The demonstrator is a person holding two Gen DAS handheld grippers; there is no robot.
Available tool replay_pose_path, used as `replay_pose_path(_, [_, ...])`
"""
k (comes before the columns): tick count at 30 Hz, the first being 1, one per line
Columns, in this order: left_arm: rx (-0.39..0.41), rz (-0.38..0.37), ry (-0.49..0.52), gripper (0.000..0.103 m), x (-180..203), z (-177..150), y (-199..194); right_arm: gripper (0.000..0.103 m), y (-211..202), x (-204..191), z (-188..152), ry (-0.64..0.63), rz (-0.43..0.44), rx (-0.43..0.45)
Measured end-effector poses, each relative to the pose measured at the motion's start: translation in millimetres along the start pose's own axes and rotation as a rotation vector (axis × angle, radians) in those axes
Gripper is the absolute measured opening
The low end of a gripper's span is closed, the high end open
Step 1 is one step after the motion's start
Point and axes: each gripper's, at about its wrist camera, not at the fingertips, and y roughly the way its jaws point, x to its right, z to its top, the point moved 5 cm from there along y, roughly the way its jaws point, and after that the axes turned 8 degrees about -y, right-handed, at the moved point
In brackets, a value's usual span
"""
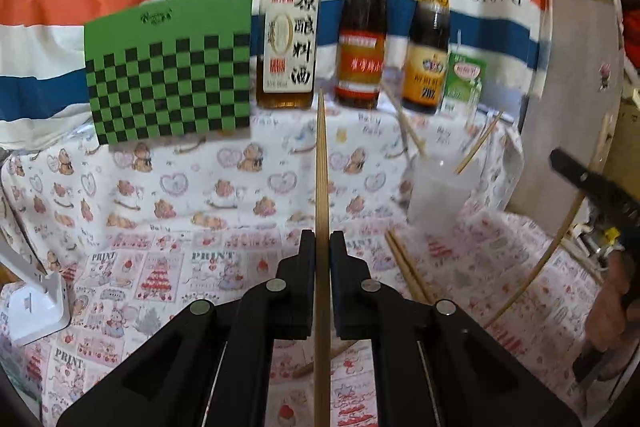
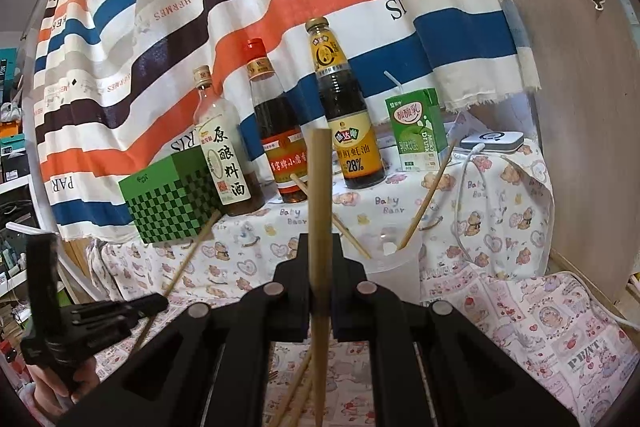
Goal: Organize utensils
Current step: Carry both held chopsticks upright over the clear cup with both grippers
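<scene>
My left gripper [image 1: 322, 239] is shut on a wooden chopstick [image 1: 321, 167] that points forward above the table. My right gripper [image 2: 320, 243] is shut on another chopstick [image 2: 320, 187], held upright in front of the bottles. A clear plastic cup [image 1: 440, 191] stands to the right of the left gripper, with chopsticks leaning in it; it also shows in the right wrist view [image 2: 394, 267]. Loose chopsticks [image 1: 408, 271] lie on the cloth beside the cup, and more loose ones [image 2: 298, 391] lie below the right gripper. The right gripper shows in the left wrist view [image 1: 560, 159], the left in the right wrist view [image 2: 160, 303].
Three sauce bottles [image 1: 362, 27] and a green drink carton [image 1: 464, 79] stand at the back. A green checkered box [image 1: 168, 71] is at the back left. A white power strip [image 1: 36, 303] lies at the left edge. A board [image 1: 568, 99] stands at the right.
</scene>
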Motion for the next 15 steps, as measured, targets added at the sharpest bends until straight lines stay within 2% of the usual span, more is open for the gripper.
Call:
replay_pose_path(5, [-0.020,-0.045,-0.054,0.006,-4,1,-4,0.006,6,2,-4,0.000,-0.016,-0.018])
replay_pose_path(8, [-0.075,-0.049,-0.098,0.006,-10,-4,6,0.006,6,4,-4,0.003,-0.019,-0.020])
replay_pose_path(10, [-0.186,-0.017,-0.094,0.006,-13,-15,22,0.006,7,4,-4,0.009,-0.010,-0.022])
replay_pose_path(12, [-0.309,0.058,-0.083,0.006,-18,-32,41,0.006,6,4,-4,0.009,-0.011,-0.022])
replay_pose_path(13, [-0.343,0.101,-0.075,0.006,-21,-39,49,0.006,6,3,-4,0.008,-0.010,-0.023])
replay_pose_path(15, [-0.339,0.164,-0.071,0.006,-25,-43,53,0.006,6,3,-4,0.007,-0.007,-0.023])
